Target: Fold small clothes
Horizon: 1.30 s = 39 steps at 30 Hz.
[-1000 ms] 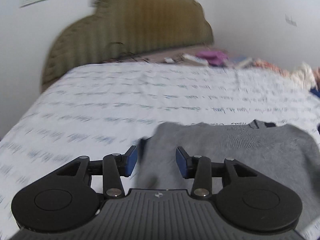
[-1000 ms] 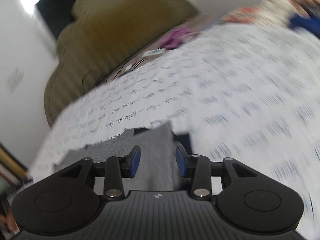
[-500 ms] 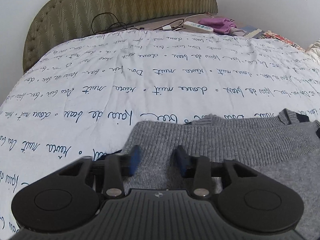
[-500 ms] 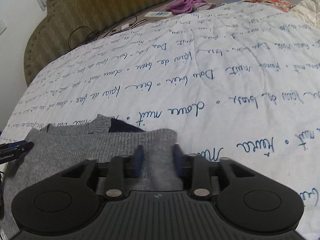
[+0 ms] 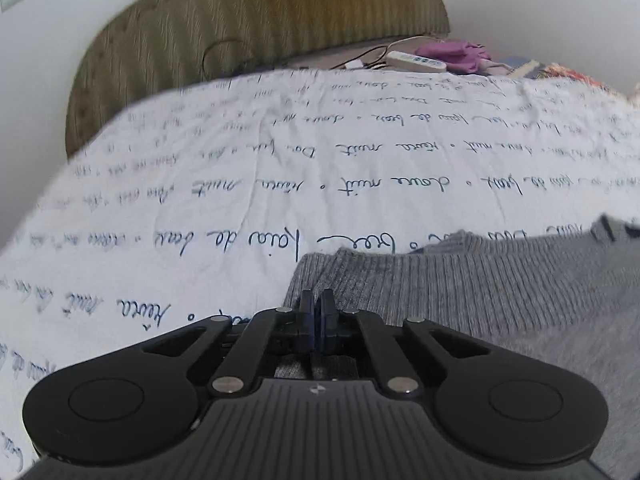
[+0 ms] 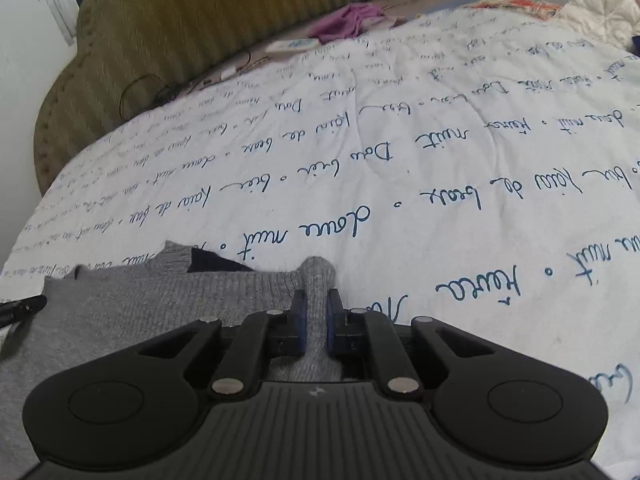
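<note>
A grey knitted sweater (image 5: 480,292) lies on a white bedsheet (image 5: 280,168) printed with blue handwriting. My left gripper (image 5: 317,304) is shut on the sweater's left corner, the blue pads pressed together on the knit. In the right wrist view the sweater (image 6: 140,312) spreads to the left, with a dark inner collar (image 6: 212,262) showing. My right gripper (image 6: 316,304) is shut on the sweater's right corner, a fold of grey knit pinched between the pads. The left gripper's tip (image 6: 22,306) shows at the left edge of that view.
An olive padded headboard (image 5: 256,16) stands at the far end of the bed. A white power strip (image 5: 416,60), cables and a purple cloth (image 5: 460,54) lie by it. More clothes (image 6: 600,0) are piled at the far right.
Both grippers were open over the sweater's corners; both have closed on the knit. The pinched corners now bunch up slightly off the sheet.
</note>
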Each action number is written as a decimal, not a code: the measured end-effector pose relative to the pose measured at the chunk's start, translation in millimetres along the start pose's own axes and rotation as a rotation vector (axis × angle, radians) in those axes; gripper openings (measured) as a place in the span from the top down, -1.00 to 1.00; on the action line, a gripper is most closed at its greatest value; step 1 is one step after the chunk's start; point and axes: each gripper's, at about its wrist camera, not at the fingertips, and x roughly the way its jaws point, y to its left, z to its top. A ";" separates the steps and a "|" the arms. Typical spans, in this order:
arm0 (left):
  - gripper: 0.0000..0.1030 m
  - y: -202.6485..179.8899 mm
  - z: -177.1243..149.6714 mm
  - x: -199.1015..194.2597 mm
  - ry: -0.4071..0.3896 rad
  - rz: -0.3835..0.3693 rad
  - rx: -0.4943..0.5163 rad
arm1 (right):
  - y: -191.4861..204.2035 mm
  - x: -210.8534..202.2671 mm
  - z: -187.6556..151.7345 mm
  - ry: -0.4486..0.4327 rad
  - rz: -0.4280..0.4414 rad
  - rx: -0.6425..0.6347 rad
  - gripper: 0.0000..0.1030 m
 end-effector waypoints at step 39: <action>-0.35 102.5 -177.6 -169.1 0.023 -0.332 -0.945 | 76.7 -60.4 -106.8 -0.209 0.106 -0.152 -0.63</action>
